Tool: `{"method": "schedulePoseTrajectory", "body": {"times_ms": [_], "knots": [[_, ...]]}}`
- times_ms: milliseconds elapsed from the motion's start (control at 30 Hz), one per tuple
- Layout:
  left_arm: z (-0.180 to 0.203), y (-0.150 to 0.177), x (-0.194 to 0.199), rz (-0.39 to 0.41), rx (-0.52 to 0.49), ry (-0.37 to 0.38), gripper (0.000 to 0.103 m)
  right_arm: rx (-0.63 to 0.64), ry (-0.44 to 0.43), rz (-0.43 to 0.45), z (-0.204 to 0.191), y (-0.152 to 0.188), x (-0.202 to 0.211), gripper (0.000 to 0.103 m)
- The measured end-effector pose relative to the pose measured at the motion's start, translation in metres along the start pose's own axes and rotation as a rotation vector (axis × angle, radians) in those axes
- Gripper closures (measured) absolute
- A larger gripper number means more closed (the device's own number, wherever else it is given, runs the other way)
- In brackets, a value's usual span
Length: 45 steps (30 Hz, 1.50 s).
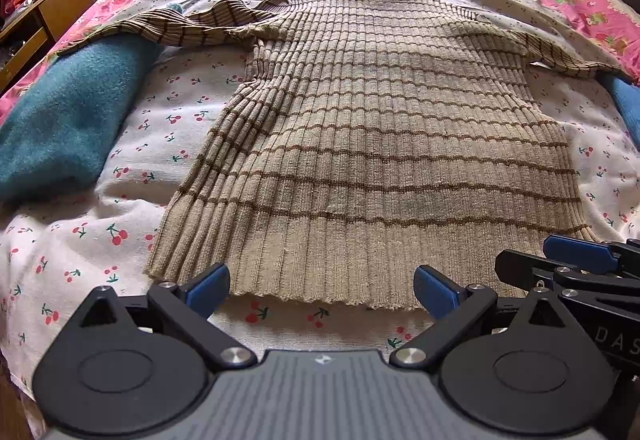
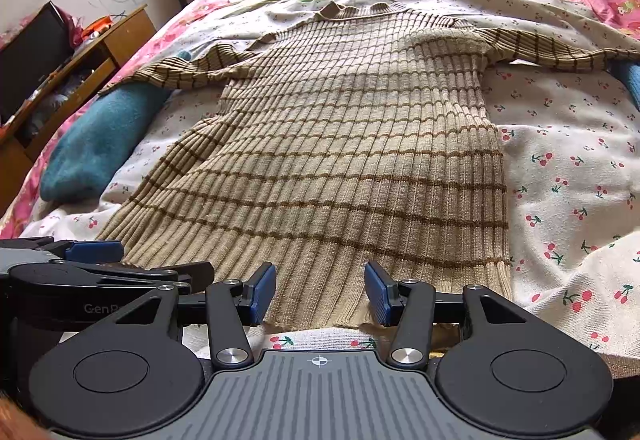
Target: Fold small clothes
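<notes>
A beige ribbed sweater with thin brown stripes (image 1: pixel 360 128) lies flat on the bed, collar far, hem near, both sleeves spread out sideways. It also shows in the right wrist view (image 2: pixel 340 160). My left gripper (image 1: pixel 322 290) is open and empty, its blue pads just over the hem's left half. My right gripper (image 2: pixel 320 294) is open and empty over the hem's right part. The right gripper shows in the left wrist view (image 1: pixel 576 260) at the lower right. The left gripper shows in the right wrist view (image 2: pixel 100 260) at the lower left.
The bed has a white cherry-print sheet (image 1: pixel 120 240) over a pink floral cover (image 1: pixel 592 12). A teal blanket (image 1: pixel 68 116) lies under the sweater's left sleeve, a blue cloth (image 1: pixel 628 108) at the right. A wooden cabinet (image 2: pixel 60 80) stands left of the bed.
</notes>
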<state>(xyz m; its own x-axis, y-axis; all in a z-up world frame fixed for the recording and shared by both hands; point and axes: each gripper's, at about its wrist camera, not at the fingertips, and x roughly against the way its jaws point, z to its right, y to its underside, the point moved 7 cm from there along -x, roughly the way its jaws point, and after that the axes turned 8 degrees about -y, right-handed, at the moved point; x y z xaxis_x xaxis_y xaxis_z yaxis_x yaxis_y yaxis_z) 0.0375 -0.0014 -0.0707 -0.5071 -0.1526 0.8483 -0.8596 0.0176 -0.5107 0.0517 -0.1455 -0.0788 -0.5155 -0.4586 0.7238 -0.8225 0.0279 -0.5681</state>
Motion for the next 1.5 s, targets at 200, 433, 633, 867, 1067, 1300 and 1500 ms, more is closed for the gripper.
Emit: {"method": "schedulePoseTrajectory", "body": {"times_ms": [200, 433, 633, 867, 1067, 1300, 1500], "knots": [[0.002, -0.003, -0.001, 0.003, 0.002, 0.007, 0.0, 0.01, 0.025, 0.0, 0.001, -0.003, 0.001, 0.054], [0.002, -0.005, -0.001, 0.007, 0.005, 0.001, 0.0, 0.04, 0.085, 0.007, -0.001, -0.008, 0.002, 0.05], [0.003, -0.006, 0.0, 0.016, -0.001, -0.005, 0.0, 0.073, 0.126, 0.024, -0.003, -0.014, 0.006, 0.047], [0.004, -0.008, 0.001, 0.026, -0.006, -0.012, 0.0, 0.1, 0.171, 0.025, -0.002, -0.016, 0.007, 0.042], [0.006, -0.009, -0.001, 0.027, -0.01, -0.013, 0.0, 0.109, 0.189, 0.026, 0.0, -0.017, 0.006, 0.042], [0.01, -0.014, 0.0, 0.04, -0.016, -0.011, 0.0, 0.122, 0.219, 0.035, 0.003, -0.022, 0.008, 0.042], [0.011, -0.017, 0.001, 0.051, -0.02, -0.008, 0.0, 0.133, 0.239, 0.039, 0.003, -0.024, 0.01, 0.042]]}}
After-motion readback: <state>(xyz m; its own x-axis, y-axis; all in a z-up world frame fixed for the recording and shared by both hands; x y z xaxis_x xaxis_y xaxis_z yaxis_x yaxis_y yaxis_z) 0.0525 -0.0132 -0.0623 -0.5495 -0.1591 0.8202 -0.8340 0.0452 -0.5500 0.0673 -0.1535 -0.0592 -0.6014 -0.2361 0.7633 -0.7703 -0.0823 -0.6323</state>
